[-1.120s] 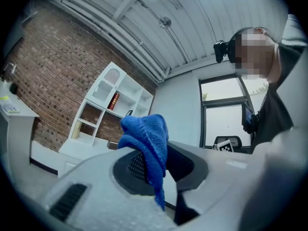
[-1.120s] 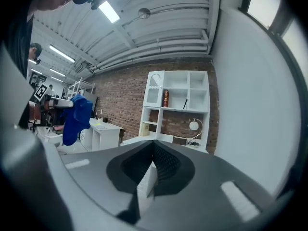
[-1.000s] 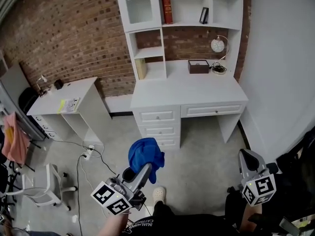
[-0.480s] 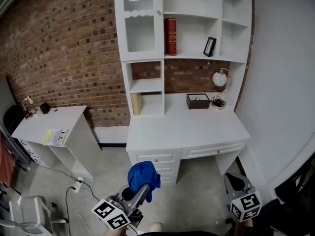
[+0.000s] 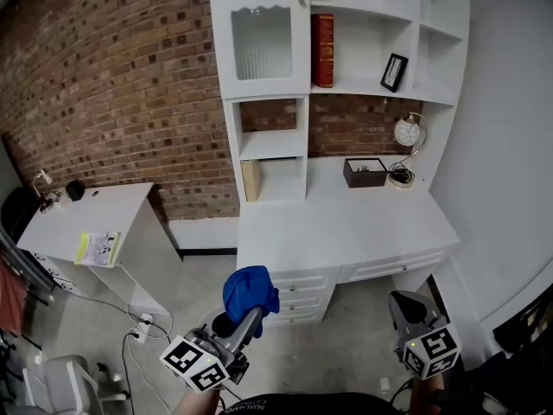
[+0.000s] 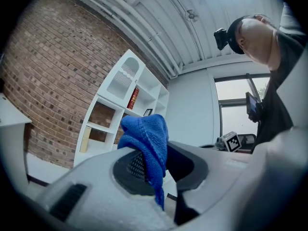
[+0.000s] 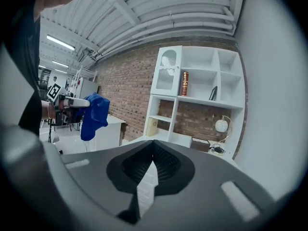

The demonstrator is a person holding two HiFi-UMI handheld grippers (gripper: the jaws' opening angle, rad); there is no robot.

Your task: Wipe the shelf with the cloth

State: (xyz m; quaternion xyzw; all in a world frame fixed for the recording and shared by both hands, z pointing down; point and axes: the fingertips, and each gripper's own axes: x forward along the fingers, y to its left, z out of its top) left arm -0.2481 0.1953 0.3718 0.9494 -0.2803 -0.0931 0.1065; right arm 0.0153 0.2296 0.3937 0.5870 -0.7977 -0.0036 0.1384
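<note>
A rough red-brown brick wall (image 5: 112, 85) with pale mortar lines fills the back of the room, above a smooth grey floor (image 5: 199, 275). Against the wall stands the white shelf unit (image 5: 346, 223), a painted desk with a flat matte top, panelled drawers below and square open compartments above. One upper compartment is closed by a ribbed glass door (image 5: 262, 41) with a scalloped top. To its left is a plain white side table (image 5: 121, 206), boxy and flat-topped, with a yellow-green sheet of paper (image 5: 98, 249) lying on it. The left gripper (image 5: 244, 320), grey plastic with dark ribbed pads, has its jaws clamped on the cloth (image 5: 251, 290). The cloth is a bright blue towel with a looped, knitted-looking pile, bunched into a soft lump above the jaws with one tail hanging down between them. It is held in the air in front of the desk drawers, well apart from the shelves. The right gripper (image 5: 404, 305), of the same grey plastic, has its jaws drawn in to a thin slit with nothing between them. On the shelves a red hardback book (image 5: 322, 50) stands upright and a black picture frame (image 5: 394, 72) leans tilted. On the desktop sit a dark rectangular box (image 5: 364, 172) and, just beside it, a round white clock (image 5: 406, 132). A cream, book-shaped object (image 5: 251, 180) stands in the lower left compartment.
</note>
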